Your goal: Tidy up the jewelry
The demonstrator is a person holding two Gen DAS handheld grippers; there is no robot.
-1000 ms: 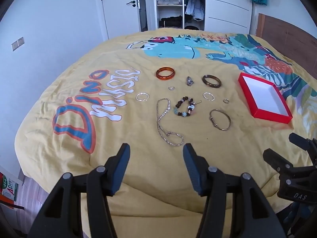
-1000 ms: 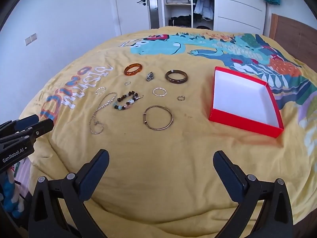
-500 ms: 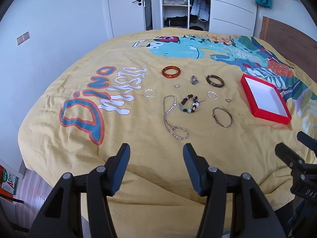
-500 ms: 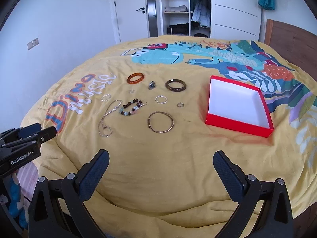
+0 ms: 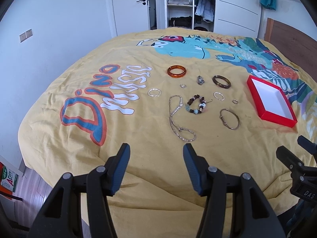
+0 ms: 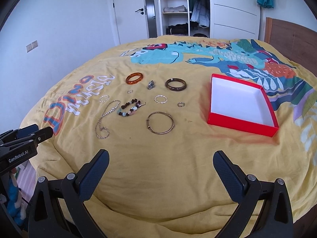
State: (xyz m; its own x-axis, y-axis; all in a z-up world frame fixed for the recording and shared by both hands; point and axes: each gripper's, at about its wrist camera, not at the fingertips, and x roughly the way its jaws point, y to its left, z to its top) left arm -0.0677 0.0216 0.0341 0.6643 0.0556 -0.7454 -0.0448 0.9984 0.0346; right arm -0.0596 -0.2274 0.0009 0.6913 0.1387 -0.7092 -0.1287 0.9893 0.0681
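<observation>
Jewelry lies spread on the yellow bed cover: an orange bangle point(image 5: 176, 71) point(image 6: 134, 78), a dark brown bangle point(image 5: 221, 82) point(image 6: 176, 84), a silver chain necklace point(image 5: 178, 119) point(image 6: 106, 117), a beaded bracelet point(image 5: 197, 105) point(image 6: 129, 108), a thin metal bangle point(image 5: 229, 119) point(image 6: 160, 122), a small charm point(image 6: 151, 84) and several small rings. An empty red box point(image 5: 270, 101) point(image 6: 239, 104) with a white inside sits to the right. My left gripper point(image 5: 156, 154) and right gripper point(image 6: 160, 159) are both open and empty, above the near part of the bed, short of the jewelry.
The yellow dinosaur-print cover point(image 6: 178, 158) drapes over the bed's near edge. A wooden headboard point(image 6: 293, 39) stands at the right. An open wardrobe point(image 6: 178, 10) and a white door point(image 6: 128, 11) are behind. The floor with a box point(image 5: 8, 178) shows at the lower left.
Both grippers have pulled back and up from the jewelry, so the bed and items look smaller and farther. Jaws stay open. No item has moved.
</observation>
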